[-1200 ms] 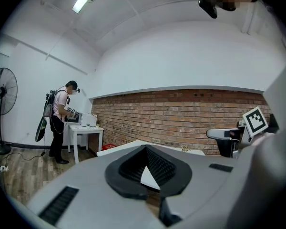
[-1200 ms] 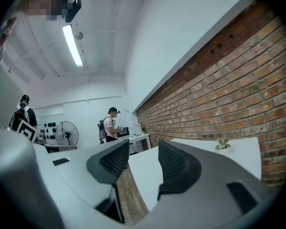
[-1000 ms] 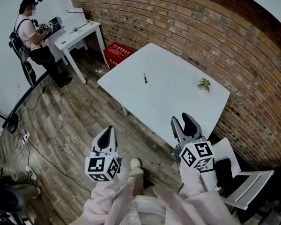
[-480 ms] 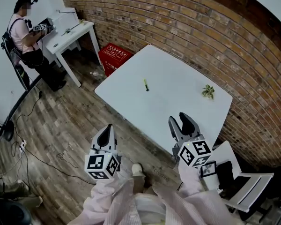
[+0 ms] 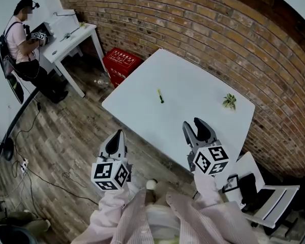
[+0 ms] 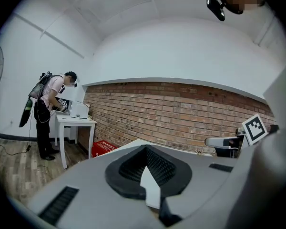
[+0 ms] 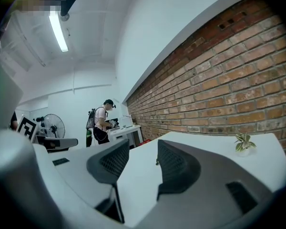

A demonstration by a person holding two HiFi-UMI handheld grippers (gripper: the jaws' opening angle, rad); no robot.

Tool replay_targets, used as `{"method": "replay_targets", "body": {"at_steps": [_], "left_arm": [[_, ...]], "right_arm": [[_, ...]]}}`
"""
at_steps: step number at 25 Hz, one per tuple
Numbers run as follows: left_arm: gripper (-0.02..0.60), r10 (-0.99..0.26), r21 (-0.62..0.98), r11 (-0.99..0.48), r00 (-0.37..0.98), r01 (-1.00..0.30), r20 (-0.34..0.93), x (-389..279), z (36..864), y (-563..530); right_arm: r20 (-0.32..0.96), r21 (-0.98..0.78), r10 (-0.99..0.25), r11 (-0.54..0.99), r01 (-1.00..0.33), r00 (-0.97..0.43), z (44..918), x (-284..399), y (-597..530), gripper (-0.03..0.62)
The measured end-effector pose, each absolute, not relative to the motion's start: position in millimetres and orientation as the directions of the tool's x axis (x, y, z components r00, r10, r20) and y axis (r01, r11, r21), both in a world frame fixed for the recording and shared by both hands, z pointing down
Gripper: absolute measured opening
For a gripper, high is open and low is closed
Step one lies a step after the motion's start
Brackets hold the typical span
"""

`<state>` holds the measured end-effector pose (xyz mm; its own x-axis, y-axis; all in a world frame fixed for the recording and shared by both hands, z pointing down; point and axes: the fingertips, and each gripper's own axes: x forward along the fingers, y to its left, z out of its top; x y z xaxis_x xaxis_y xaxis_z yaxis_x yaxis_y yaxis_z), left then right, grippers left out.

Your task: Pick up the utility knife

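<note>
Slim green-and-black utility knife (image 5: 160, 95) on white table (image 5: 193, 80)

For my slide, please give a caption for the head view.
Left gripper shut, right gripper open, both empty, facing a white table with the utility knife.

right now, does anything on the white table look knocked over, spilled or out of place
Nothing stands out. The slim yellow-green utility knife lies flat on the white rectangular table, and the small green potted plant stands upright near the brick wall. No spill shows.
</note>
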<state>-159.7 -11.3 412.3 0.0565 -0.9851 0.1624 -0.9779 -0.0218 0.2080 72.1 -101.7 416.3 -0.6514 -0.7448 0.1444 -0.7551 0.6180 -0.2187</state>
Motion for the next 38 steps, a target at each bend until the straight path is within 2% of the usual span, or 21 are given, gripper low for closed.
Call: {"method": "replay_targets", "body": {"at_steps": [12,21,38], "left_arm": [[-0.008,-0.979,0.225,-0.013,0.058,-0.974,0.197,-186,427,-35],[-0.008,-0.973,0.229,-0.046,0.096,-0.972,0.211,-198,435,-91],[-0.008,-0.927,0.299,-0.056,0.161,-0.953,0.338,-208,485,-188]], "right_arm": [[0.186,-0.225,-0.728,0.623,-0.749,-0.661,432,37,-129,0.173],[0.226,-0.230,-0.729,0.604,-0.763,-0.646,448,17,-179,0.173],[0.390,-0.241,-0.664,0.595,-0.767,-0.638,505,-24,-265,0.173]]}}
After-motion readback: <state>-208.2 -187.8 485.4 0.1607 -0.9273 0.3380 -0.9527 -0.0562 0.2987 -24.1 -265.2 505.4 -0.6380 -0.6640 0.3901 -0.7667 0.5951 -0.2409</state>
